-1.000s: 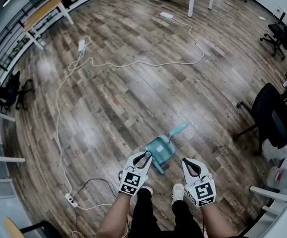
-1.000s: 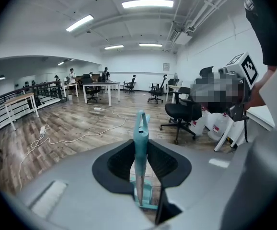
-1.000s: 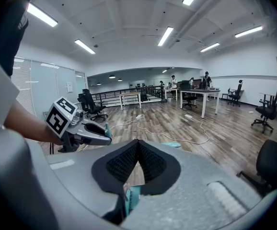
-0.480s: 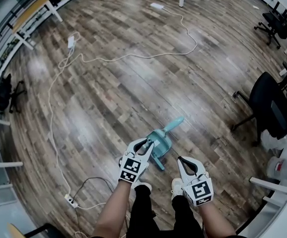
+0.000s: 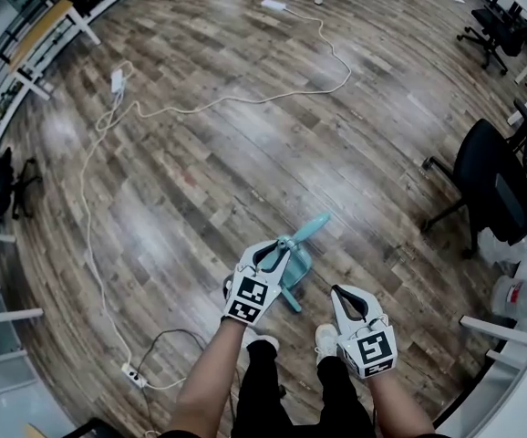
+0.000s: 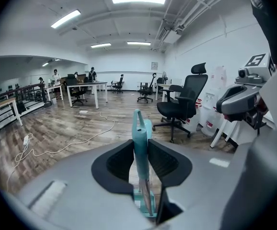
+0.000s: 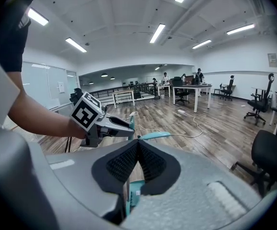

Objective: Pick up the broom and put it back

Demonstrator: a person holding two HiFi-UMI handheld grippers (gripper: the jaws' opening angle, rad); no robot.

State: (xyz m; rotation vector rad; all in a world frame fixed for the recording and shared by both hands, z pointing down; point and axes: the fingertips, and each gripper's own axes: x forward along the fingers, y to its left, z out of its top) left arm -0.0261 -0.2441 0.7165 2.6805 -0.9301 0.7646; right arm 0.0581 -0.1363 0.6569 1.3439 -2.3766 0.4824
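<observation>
While the left gripper (image 5: 280, 249) is coming up to the teal broom (image 6: 139, 128), its jaws are standing a little way apart with the broom's handle right between them. The jaws have just been opening a bit. The pads are sitting very close on each side of the handle, but they are not looking squeezed on it yet.

The broom is standing up on the wooden floor (image 5: 200, 153) with its teal dustpan (image 5: 296, 266), just in front of the person's shoes (image 5: 325, 340). The right gripper (image 5: 343, 295) is waiting near it, off to the side, with its jaws pressed together and nothing in them.

To do this step well, I think the person should be sliding the handle deep between the pads and keeping it in the middle. Then the jaws should be closing slowly until the grip is feeling firm. Lifting straight up is looking safest, so the dustpan is not getting knocked over.

No brand name is showing anywhere. The cubes (image 5: 250, 297) on the grippers are carrying black and white square marks, not words. A small white sticker (image 7: 136, 192) is showing on a teal part below the right gripper's jaws, but it is too small to read.
</observation>
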